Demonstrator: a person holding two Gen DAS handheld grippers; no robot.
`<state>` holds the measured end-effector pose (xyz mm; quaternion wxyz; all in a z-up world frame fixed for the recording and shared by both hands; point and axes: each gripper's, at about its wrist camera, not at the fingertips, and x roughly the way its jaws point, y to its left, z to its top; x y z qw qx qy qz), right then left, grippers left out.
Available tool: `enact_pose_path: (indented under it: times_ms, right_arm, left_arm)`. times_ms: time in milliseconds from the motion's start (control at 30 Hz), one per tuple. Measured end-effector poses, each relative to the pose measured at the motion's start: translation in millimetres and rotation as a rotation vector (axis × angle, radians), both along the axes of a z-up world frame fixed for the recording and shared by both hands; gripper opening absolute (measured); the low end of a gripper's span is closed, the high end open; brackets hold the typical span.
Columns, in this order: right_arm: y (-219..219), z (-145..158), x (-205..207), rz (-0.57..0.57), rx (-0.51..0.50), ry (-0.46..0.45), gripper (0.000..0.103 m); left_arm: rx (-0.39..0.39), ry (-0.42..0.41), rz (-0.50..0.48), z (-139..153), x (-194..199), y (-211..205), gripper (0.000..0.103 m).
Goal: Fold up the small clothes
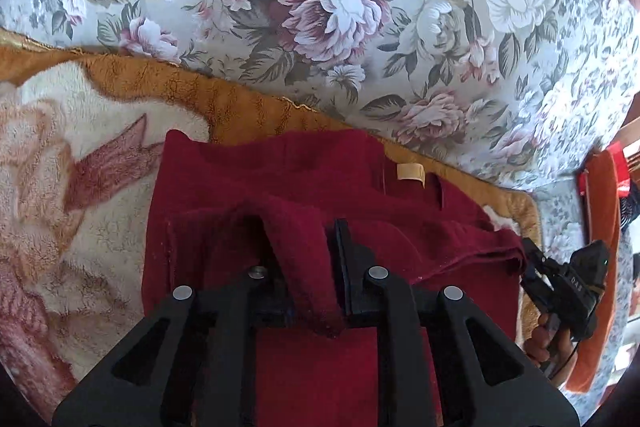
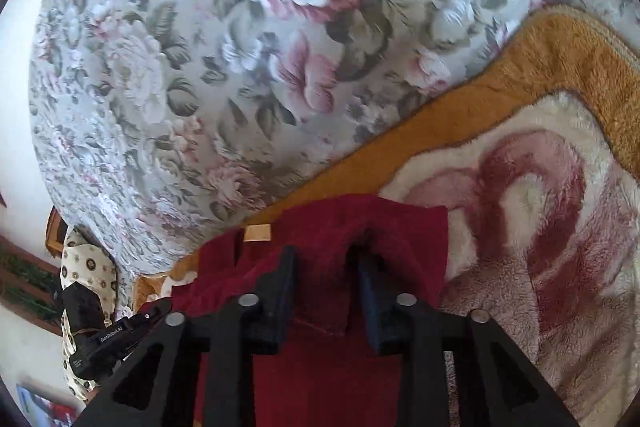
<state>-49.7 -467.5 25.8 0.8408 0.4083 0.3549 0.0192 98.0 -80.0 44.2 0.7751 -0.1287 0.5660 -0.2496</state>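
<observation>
A dark red fleece garment (image 1: 280, 179) with a tan label (image 1: 411, 172) lies folded on a plush blanket. In the left wrist view my left gripper (image 1: 300, 235) is shut on a raised fold of it; the cloth tents over the left finger and fills the gap. In the right wrist view the same garment (image 2: 320, 223) lies under my right gripper (image 2: 324, 255), whose jaws stand apart. A flap of red cloth drapes over its right finger (image 2: 370, 287), not pinched. The right gripper (image 1: 560, 279) also shows at the garment's right edge, held by a hand.
The plush blanket (image 1: 60, 147) is cream and pink with an orange border (image 2: 540, 51). It lies over a floral bedsheet (image 1: 320, 7) that fills the far side. At the bed's edge are an orange cloth (image 1: 604, 227) and a patterned cushion (image 2: 88, 267).
</observation>
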Motion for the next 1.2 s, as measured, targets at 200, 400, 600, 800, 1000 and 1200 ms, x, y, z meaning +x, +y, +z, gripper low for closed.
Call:
enact_pose_path:
  times_ms: [200,400,600,800,1000,1200]
  right_arm:
    - [-16,49,-56,-0.072,-0.119,-0.125,0.040]
    - [54,60,-21,0.159,-0.367,-0.100,0.040]
    - [52,17,50,0.083,-0.436,0.099,0.040]
    - [30,-4,75,0.061,-0.406,0.164,0.040]
    - [46,39,14,0.113,-0.424,0.082,0.040]
    - [73,36,-58,0.148,-0.501,0.092,0.040]
  left_arm:
    - [-0.148,-0.141,0.160,53,-3,53,0.076]
    - [-0.088,-0.177,0.069,55,-22,30,0.076]
    - [0.106,-0.121,0.080,-3,-1,-1,0.076]
    - [0.183,-0.099,0.120,-19,25,-6,0.076]
    - [0.129,-0.150,0.137,15,-5,14,0.076]
    - [0.195,-0.225,0.114,28,-70,29,0.076]
